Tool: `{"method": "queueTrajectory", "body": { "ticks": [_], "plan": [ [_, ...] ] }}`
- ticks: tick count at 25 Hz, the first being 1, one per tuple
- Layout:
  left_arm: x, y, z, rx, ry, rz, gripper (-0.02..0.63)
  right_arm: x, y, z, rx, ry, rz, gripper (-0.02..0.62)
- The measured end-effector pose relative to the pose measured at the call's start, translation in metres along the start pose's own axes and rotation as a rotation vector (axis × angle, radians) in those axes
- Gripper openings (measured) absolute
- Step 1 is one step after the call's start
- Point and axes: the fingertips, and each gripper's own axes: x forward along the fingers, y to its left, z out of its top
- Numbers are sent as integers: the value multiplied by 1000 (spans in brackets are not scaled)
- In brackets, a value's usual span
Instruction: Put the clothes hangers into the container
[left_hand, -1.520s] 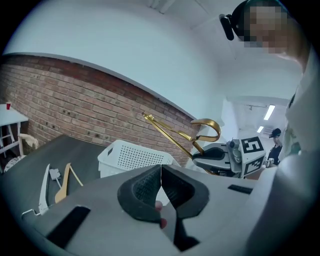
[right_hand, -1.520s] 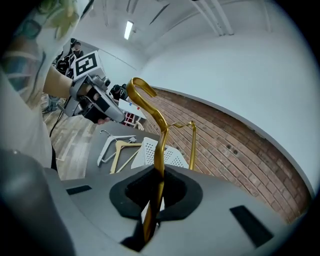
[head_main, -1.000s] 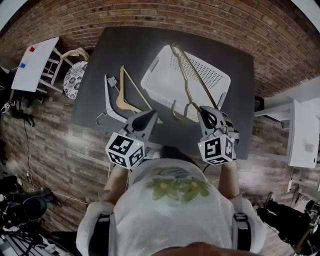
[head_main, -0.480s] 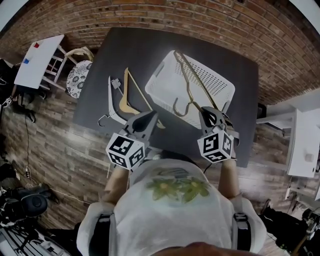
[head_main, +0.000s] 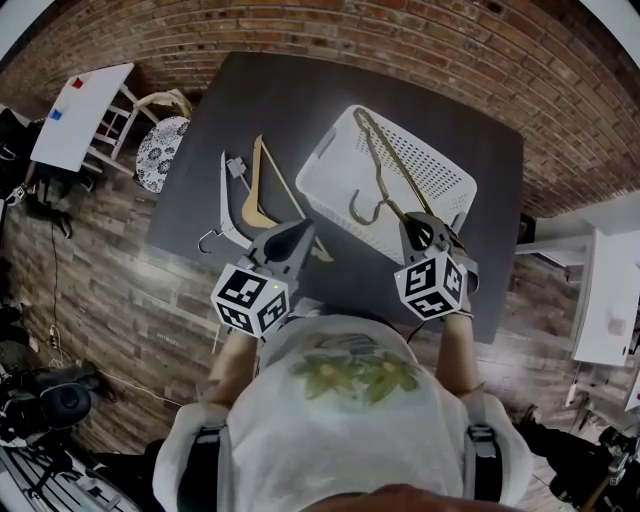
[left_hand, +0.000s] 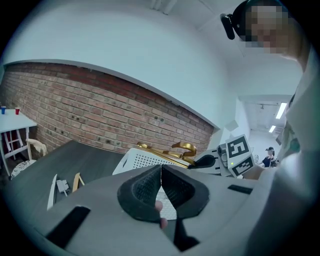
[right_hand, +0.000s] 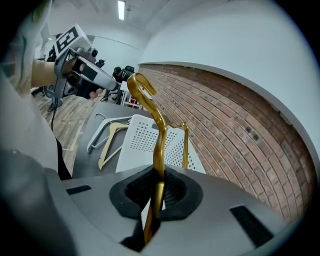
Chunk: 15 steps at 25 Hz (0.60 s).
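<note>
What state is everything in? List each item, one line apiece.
left gripper: shut, empty.
right gripper: shut on the gold hanger.
gold hanger: raised over the white basket, not released.
white basket: upright on the table, open top.
white hanger: lying flat on the table, outside the basket.
wooden hanger: lying flat beside the white hanger, outside the basket.

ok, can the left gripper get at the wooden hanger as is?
Probably yes: the wooden hanger lies in the open on the table just ahead of the left gripper, nothing between them, though its fingers are shut.
</note>
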Motion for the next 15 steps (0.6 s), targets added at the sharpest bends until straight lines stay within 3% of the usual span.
{"method": "queueTrajectory", "body": {
  "ticks": [15],
  "plan": [
    [19,11,4,-18,20,-9,29,24,-7,-4,30,69,42,33]
  ]
}}
